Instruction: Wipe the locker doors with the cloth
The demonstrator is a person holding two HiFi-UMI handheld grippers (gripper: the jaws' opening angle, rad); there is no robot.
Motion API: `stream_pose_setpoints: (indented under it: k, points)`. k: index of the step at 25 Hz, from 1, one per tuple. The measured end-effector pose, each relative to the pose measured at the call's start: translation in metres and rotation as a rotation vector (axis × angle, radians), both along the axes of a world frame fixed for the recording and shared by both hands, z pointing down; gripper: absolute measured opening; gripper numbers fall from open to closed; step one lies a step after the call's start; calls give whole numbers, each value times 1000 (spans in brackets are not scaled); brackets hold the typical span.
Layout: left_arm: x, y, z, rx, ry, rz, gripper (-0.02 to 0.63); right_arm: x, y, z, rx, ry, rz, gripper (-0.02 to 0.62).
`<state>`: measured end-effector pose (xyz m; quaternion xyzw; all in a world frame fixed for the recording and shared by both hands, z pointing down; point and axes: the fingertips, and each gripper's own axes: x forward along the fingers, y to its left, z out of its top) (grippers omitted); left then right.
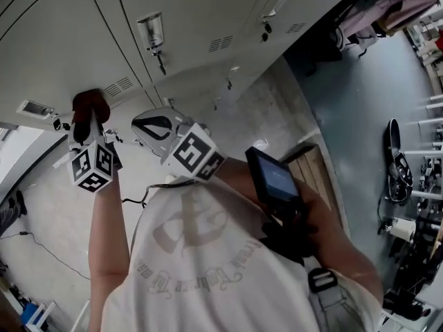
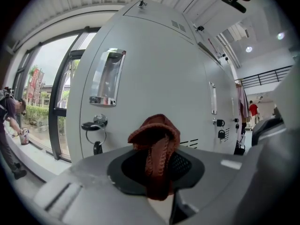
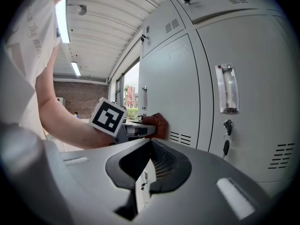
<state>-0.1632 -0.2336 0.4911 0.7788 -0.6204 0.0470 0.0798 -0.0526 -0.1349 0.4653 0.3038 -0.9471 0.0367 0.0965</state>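
A reddish-brown knitted cloth is pinched in my left gripper, which is raised against a grey locker door. In the left gripper view the cloth fills the gap between the jaws of the left gripper, just in front of the door, below its chrome handle. The right gripper view shows the cloth touching a door near its vent slots. My right gripper hangs beside the left one; its jaws meet at the tips with nothing between them.
A key ring hangs in the lock under the handle. Another handle and key sit on the neighbouring door. A black device hangs at the person's chest. Clothes, a wooden pallet and clutter lie to the right.
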Motion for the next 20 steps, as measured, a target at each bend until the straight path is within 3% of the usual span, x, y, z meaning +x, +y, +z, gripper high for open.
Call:
stream_pose_setpoints:
  k: [4, 10, 15, 20]
  points:
    - [0, 2, 30, -74, 45, -1, 92, 1, 1, 4, -19, -13, 19, 8]
    - [1, 4, 59, -135, 43, 7, 92, 1, 3, 8, -44, -26, 16, 8]
    - [11, 4, 92, -225, 121, 21, 92, 10, 1, 8, -51, -33, 21, 8]
    - [8, 1, 112, -279, 95, 38, 92, 13, -6, 15, -53, -40, 43, 8]
